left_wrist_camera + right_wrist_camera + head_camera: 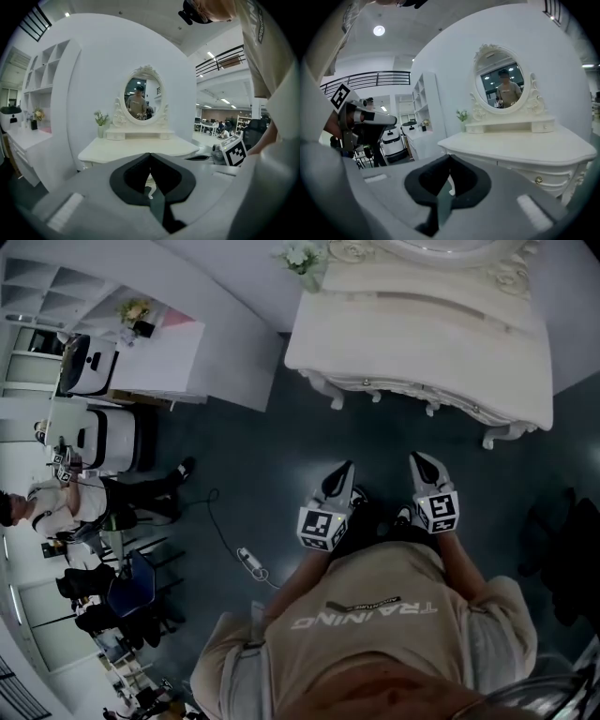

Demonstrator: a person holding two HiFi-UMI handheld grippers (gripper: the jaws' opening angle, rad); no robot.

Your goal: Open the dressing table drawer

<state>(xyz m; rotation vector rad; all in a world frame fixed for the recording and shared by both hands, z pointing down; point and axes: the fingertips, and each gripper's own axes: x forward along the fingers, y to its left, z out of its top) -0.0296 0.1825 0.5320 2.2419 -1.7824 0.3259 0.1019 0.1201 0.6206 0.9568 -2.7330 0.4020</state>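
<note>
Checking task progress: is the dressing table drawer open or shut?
Shut: the drawer front sits flush with the dressing table.

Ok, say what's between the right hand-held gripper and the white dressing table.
Head view: only bare dark floor between right hand-held gripper and the white carved dressing table.

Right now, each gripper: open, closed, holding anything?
Left gripper: closed, holding nothing.
Right gripper: closed, holding nothing.
</note>
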